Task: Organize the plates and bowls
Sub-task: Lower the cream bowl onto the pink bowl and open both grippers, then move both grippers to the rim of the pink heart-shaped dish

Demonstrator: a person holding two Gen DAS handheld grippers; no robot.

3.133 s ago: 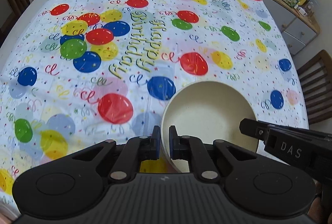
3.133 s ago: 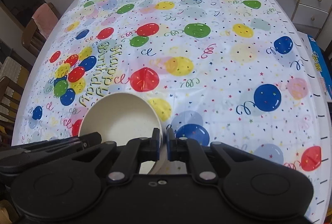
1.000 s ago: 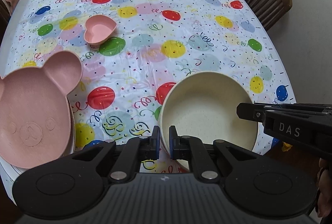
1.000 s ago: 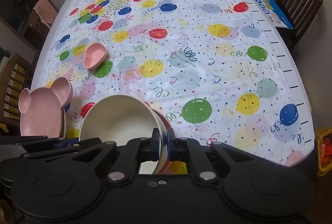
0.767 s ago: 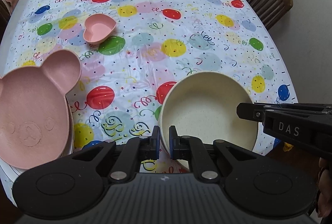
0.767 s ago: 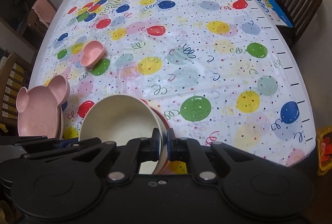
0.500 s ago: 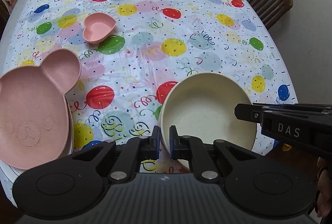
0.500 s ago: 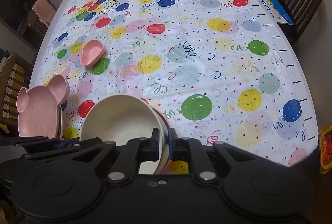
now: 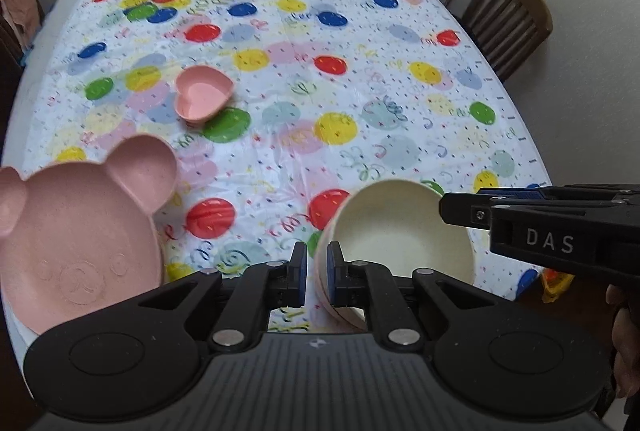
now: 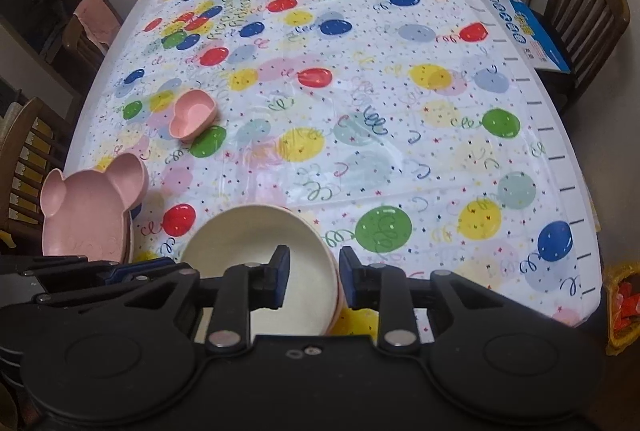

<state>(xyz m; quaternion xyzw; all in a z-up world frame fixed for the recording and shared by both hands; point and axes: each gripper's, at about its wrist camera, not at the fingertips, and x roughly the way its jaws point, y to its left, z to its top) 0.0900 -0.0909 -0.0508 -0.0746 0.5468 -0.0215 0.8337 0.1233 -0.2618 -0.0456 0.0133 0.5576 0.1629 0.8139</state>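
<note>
Near the counter's (image 10: 520, 159) front edge | cream bowl (image 9: 400, 227), light, rigid, smooth; grip at rim | left tool (image 9: 316, 273) clamped on its rim | right tool (image 10: 314, 277) apart, astride opposite rim.

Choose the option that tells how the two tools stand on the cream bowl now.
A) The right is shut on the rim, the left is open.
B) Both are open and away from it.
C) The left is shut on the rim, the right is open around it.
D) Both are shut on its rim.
C: the left tool pinches the cream bowl rim, while the right tool stands open with the rim between its fingers.
</note>
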